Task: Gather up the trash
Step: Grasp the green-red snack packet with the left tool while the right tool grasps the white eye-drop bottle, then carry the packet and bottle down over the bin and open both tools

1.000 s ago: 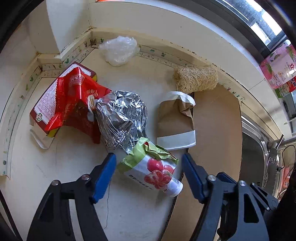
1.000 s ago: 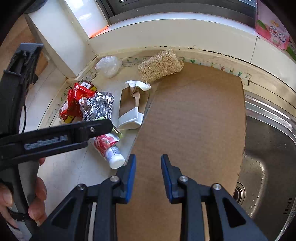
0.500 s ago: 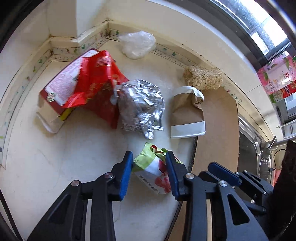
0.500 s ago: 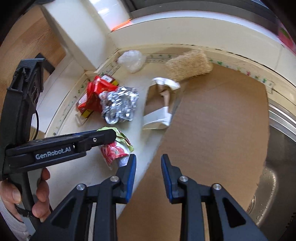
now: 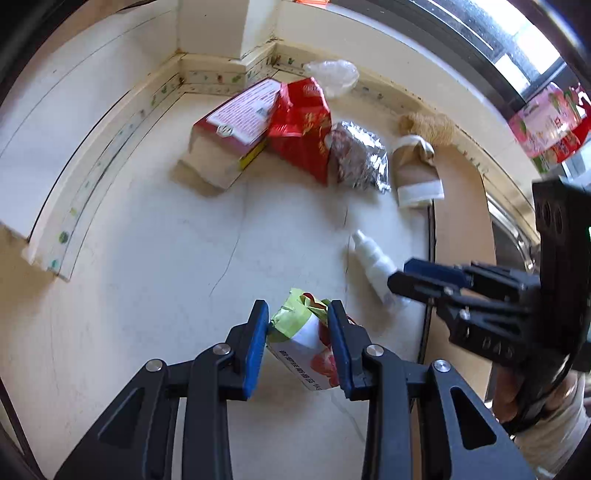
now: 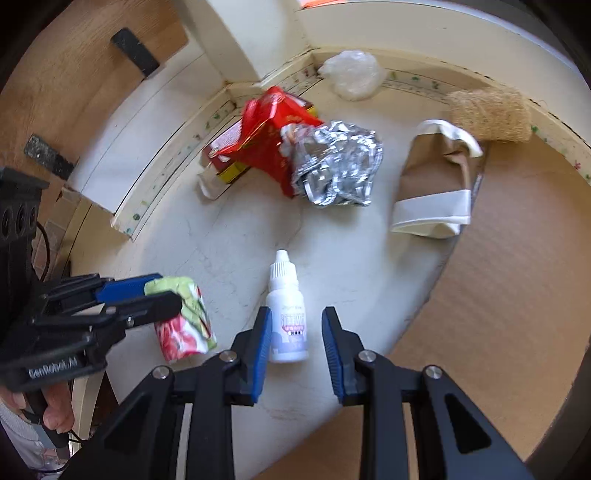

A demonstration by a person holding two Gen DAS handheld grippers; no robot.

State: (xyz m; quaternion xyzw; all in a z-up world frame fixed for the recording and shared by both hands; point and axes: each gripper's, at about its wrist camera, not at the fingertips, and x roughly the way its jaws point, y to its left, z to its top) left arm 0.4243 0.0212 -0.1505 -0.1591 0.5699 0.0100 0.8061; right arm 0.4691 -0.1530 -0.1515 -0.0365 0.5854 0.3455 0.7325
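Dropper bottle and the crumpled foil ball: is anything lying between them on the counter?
No. In the right wrist view, only bare counter lies between the dropper bottle and the foil ball.

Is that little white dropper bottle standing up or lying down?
Lying down. The white dropper bottle rests on its side on the countertop, capped tip pointing toward the crumpled foil.

Tabletop (image 6: 236, 236): cream, hairline cracks visible. Brown cardboard sheet (image 6: 517, 280) lies flat on its right portion. Loofah scrubber (image 6: 489, 114) rests at the back edge against the wall, at the cardboard's far corner. Steel sink (image 5: 511, 236) just beyond cardboard. Window (image 5: 480, 33) above back wall.
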